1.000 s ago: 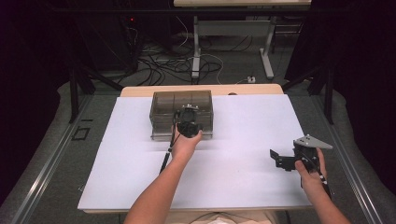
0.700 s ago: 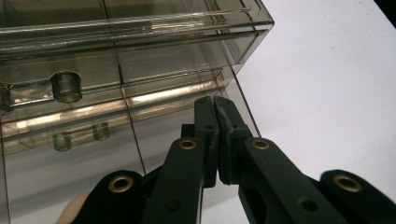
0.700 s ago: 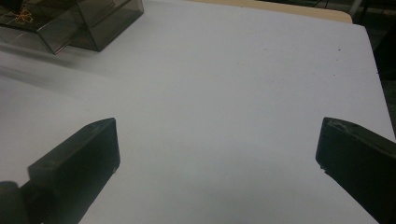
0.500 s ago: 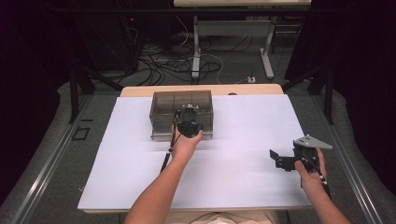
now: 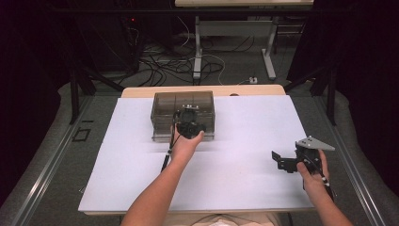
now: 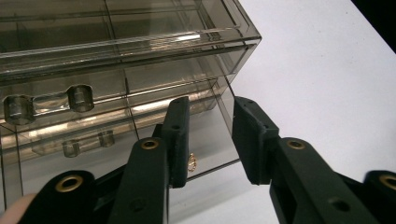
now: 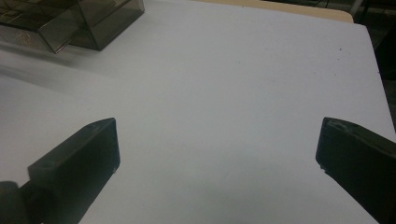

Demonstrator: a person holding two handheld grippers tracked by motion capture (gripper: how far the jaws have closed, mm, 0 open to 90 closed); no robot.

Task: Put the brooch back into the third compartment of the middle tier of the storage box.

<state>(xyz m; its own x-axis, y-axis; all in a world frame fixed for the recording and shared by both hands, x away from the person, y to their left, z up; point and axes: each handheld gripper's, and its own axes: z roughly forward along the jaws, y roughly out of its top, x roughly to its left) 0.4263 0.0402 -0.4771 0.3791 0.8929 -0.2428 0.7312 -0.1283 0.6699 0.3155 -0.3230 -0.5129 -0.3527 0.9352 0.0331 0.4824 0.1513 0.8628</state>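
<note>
So the left gripper (image 6: pixel 210 140) had just been opening its jaws right at the front of the smoky clear plastic box (image 5: pixel 183 110), and nothing was pinched between them, which looked to me like it was letting go of the box front. The box sat at the far middle of the white table (image 5: pixel 244 155), its corner edge showing in the gap between the jaws. The right gripper (image 5: pixel 282 160) hung wide open and empty, well off to the side.
</note>
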